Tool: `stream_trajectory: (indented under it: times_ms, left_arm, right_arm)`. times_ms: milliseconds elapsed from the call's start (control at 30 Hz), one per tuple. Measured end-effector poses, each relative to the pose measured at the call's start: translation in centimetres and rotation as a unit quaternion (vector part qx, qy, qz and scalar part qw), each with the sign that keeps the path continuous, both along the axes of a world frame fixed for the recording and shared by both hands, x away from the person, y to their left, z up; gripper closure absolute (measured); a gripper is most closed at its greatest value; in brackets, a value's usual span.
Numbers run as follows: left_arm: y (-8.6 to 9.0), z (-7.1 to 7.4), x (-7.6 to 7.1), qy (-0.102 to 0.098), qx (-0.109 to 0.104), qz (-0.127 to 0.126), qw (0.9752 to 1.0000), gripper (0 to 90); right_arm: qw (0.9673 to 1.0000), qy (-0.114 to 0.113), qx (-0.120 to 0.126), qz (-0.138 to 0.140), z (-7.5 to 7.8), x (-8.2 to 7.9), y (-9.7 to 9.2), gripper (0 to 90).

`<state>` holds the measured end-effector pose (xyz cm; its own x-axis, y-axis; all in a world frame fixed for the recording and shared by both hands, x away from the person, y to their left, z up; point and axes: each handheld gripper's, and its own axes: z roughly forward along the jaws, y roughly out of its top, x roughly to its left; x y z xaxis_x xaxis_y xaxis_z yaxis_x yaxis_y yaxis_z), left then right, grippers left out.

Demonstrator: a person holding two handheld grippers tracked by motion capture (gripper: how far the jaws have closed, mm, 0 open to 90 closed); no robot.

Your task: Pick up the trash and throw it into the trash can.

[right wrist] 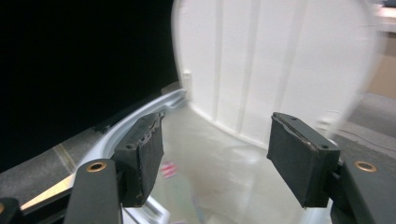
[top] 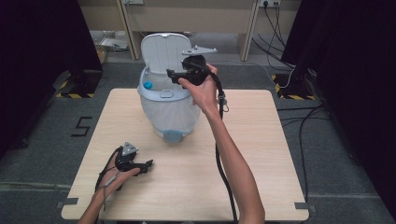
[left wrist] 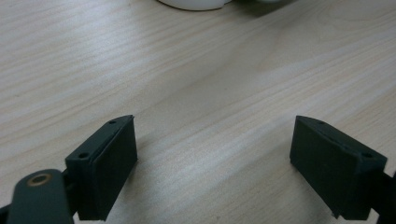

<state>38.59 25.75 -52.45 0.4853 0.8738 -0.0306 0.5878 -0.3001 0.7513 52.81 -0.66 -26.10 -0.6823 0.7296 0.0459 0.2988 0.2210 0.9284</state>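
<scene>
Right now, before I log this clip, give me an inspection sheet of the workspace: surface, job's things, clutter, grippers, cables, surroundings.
Surface: light wood table, bare apart from the bin and left gripper.
Job's things: white bin at the table's far side, lid open and upright; a blue thing inside near its left rim, too small to identify.
Clutter: nothing seen.
Grippers: left gripper open, low over the table's near left; right gripper open, held over the bin's mouth, holding nothing.
Cables: one cable trails from the right gripper along the forearm; floor cables at right.
Surroundings: dark curtains either side, grey floor, a "5" mark on the floor at left.
</scene>
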Motion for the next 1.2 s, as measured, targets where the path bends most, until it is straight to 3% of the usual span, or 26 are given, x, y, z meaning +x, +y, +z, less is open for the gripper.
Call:
stream_trajectory:
  times_ms: [267,433,600,1200]
  left_arm:
    - [0.0,0.0,0.0,0.000,0.001,0.000,1.0000,14.0]
    - [0.0,0.0,0.0,0.000,0.001,0.000,1.0000,14.0]
    - [0.0,0.0,0.0,0.002,0.002,0.000,1.0000,14.0]
    - [0.0,0.0,0.0,0.001,-0.001,0.001,1.0000,14.0]
  right_arm:
    - [0.9993,-0.012,0.018,-0.032,0.5,0.5,-3.0,37.8]
    - [0.9986,-0.020,0.008,-0.048,0.3,1.2,-4.2,45.5]
    - [0.9979,-0.024,-0.002,-0.060,-0.1,1.9,-4.9,51.1]
    - [0.9967,-0.023,0.022,-0.075,-0.9,6.1,-5.3,78.4]
